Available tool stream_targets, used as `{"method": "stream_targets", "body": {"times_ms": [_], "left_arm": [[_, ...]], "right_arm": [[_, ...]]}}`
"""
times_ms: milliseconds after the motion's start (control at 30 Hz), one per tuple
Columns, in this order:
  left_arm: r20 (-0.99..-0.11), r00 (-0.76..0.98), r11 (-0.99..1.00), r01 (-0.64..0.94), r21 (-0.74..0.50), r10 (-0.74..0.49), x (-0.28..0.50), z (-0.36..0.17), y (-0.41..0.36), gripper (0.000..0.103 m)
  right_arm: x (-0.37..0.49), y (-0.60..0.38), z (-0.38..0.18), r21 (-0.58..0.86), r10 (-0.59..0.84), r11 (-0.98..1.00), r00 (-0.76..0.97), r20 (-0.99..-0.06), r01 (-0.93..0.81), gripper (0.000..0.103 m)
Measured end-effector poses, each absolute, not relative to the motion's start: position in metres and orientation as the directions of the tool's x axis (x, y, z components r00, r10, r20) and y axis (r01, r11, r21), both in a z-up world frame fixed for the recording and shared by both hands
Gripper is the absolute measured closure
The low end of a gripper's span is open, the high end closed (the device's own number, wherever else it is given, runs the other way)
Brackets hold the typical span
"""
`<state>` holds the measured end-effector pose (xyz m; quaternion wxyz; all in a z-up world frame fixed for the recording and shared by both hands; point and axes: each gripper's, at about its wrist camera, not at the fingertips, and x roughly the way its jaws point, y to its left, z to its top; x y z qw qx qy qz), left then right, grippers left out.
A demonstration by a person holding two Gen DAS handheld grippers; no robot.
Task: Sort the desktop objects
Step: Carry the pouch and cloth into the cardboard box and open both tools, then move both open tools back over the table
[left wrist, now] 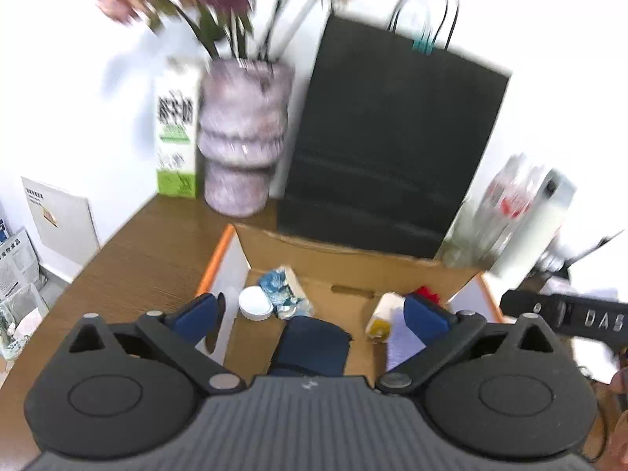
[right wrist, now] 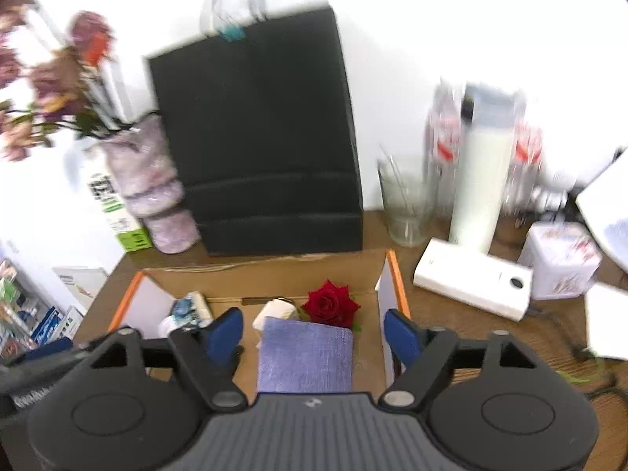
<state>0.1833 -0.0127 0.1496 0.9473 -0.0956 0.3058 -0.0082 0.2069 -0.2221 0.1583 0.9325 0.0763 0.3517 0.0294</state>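
An open cardboard box (left wrist: 353,263) with orange-edged flaps sits on the wooden desk; it also shows in the right wrist view (right wrist: 274,271). Inside lie a white round jar (left wrist: 255,303), a blue-patterned packet (left wrist: 280,286), a dark blue cloth (left wrist: 314,345), a lavender cloth (right wrist: 306,353), a red rose (right wrist: 331,305) and a white-yellow item (left wrist: 382,316). My left gripper (left wrist: 310,316) is open and empty above the box. My right gripper (right wrist: 314,333) is open and empty above the lavender cloth.
A black paper bag (left wrist: 396,141) stands behind the box, with a pink vase of flowers (left wrist: 243,137) and a green-white carton (left wrist: 174,133) to its left. A glass cup (right wrist: 406,204), white bottle (right wrist: 481,180), power bank (right wrist: 473,284) and white cube (right wrist: 561,261) stand right.
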Motion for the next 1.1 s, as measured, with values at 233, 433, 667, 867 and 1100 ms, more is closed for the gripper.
{"method": "stream_targets", "body": {"times_ms": [233,433,667,867,1100], "left_arm": [[-0.447,0.881,0.979,0.081,-0.185,-0.157,0.069,0.154,-0.011,0.0],[-0.428,0.881,0.974,0.135,-0.184,-0.203,-0.013,0.118,-0.011,0.0],[-0.421,0.891,0.985,0.147,-0.088,-0.171,-0.083,0.063,-0.018,0.0],[-0.496,0.851,0.985,0.144,-0.097,-0.173,-0.111,0.023,-0.011,0.0],[-0.511,0.849,0.991,0.107,-0.08,-0.132,-0.113,0.02,-0.012,0.0]], "right_arm": [[0.092,-0.213,0.177,0.052,0.149,0.989,0.861,-0.486,-0.141,0.012],[-0.007,-0.203,0.133,-0.015,0.151,0.985,0.888,-0.435,-0.174,0.01],[-0.087,-0.204,0.065,-0.06,0.085,0.99,0.892,-0.444,-0.124,0.01],[-0.132,-0.208,0.039,-0.079,0.067,0.99,0.886,-0.459,-0.115,0.01],[-0.141,-0.201,0.032,-0.027,0.091,0.993,0.891,-0.444,-0.115,0.01]]}}
